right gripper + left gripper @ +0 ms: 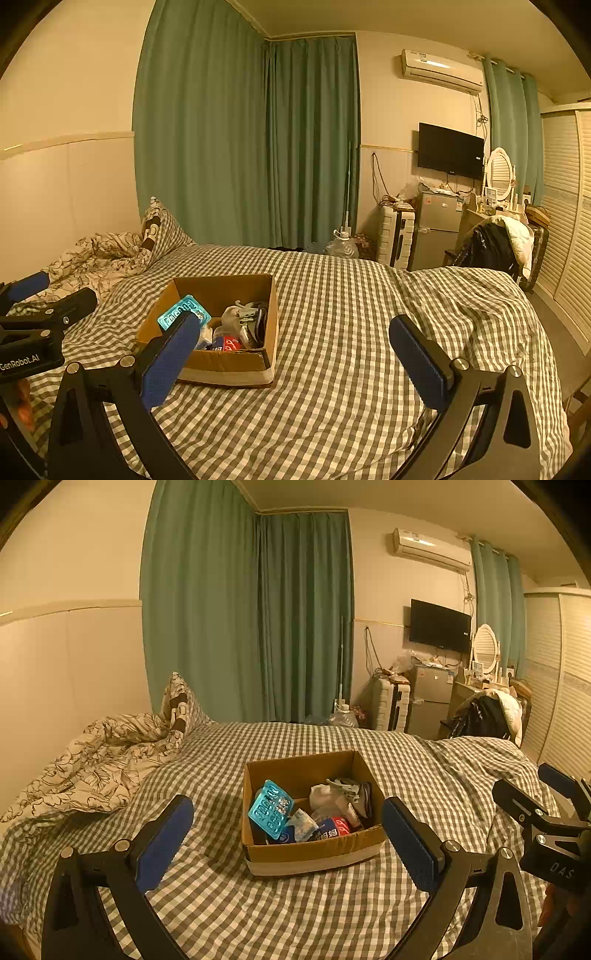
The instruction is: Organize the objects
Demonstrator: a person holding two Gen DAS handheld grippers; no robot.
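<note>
From left to right, we see a crumpled floral duvet [92,760] at ten o'clock on the bed [258,904], whose checked sheet lies bare of loose items in both views. Our left hand-held gripper [288,843] hangs over the sheet with its blue pads spread wide and nothing between them, framing the cardboard box [314,853] that sits at twelve o'clock just ahead of it. Inside the box a turquoise tray [271,808] leans against the left wall, with a red and blue packet [332,829] at the near side and a grey and white bundle [343,794] toward two o'clock; we cannot tell what the bundle is. Our right hand-held gripper [295,360] is likewise spread and empty, with the box at ten o'clock from it and bare sheet ahead. We judge this fits two stages: things gathered into the box and both tools drawn clear, or a full box waiting to be sorted out onto the bed. Either way, any further move calls for a steady, level approach, since the soft bedding would let the box tip.
</note>
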